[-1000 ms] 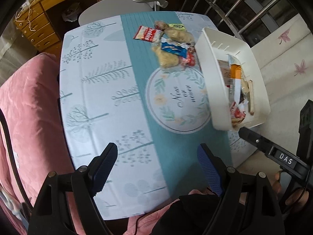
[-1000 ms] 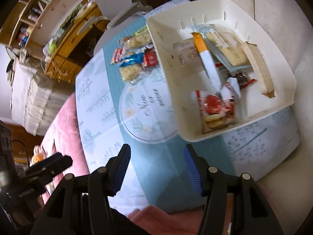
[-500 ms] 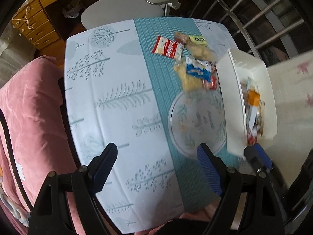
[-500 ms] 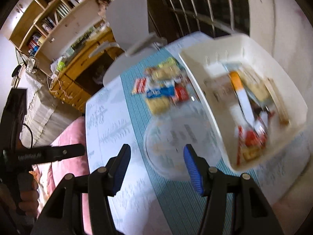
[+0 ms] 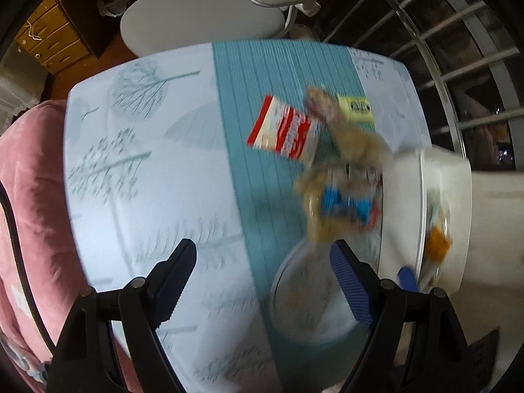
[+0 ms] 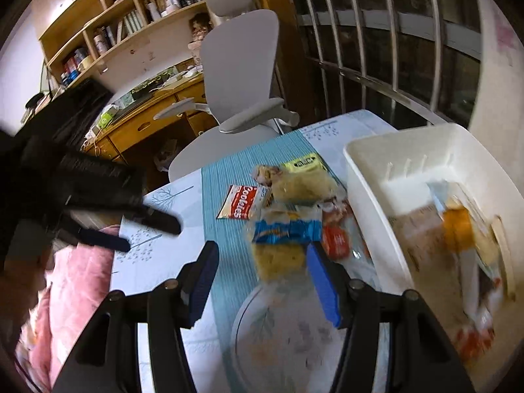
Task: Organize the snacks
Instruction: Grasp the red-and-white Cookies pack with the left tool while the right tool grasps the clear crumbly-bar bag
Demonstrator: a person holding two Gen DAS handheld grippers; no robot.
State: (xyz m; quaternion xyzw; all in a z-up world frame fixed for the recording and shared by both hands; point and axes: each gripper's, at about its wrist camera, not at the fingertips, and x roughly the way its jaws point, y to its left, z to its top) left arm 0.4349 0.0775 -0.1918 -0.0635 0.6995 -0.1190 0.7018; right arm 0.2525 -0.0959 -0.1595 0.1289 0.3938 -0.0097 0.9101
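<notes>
A pile of snack packets lies on the teal runner: a red-and-white cookie packet (image 5: 283, 131) (image 6: 240, 202), a blue-labelled packet (image 5: 347, 204) (image 6: 286, 231), a yellow-green packet (image 5: 355, 109) (image 6: 303, 162) and a small red packet (image 6: 335, 240). A white basket (image 5: 401, 196) (image 6: 370, 193) with several snacks in it stands right of the pile. My left gripper (image 5: 263, 280) is open and empty, above the table short of the pile. My right gripper (image 6: 262, 281) is open and empty, close to the blue-labelled packet.
The table (image 5: 137, 170) has a pale tree-print cloth. A grey office chair (image 5: 203, 21) (image 6: 242, 68) stands at its far side. A pink cushion (image 5: 29, 196) lies on the left. A wooden desk (image 6: 154, 121), shelves and window bars are behind.
Both grippers have moved forward toward the snack pile, which now looks larger and nearer. Both stay open. The views are blurred by motion.
</notes>
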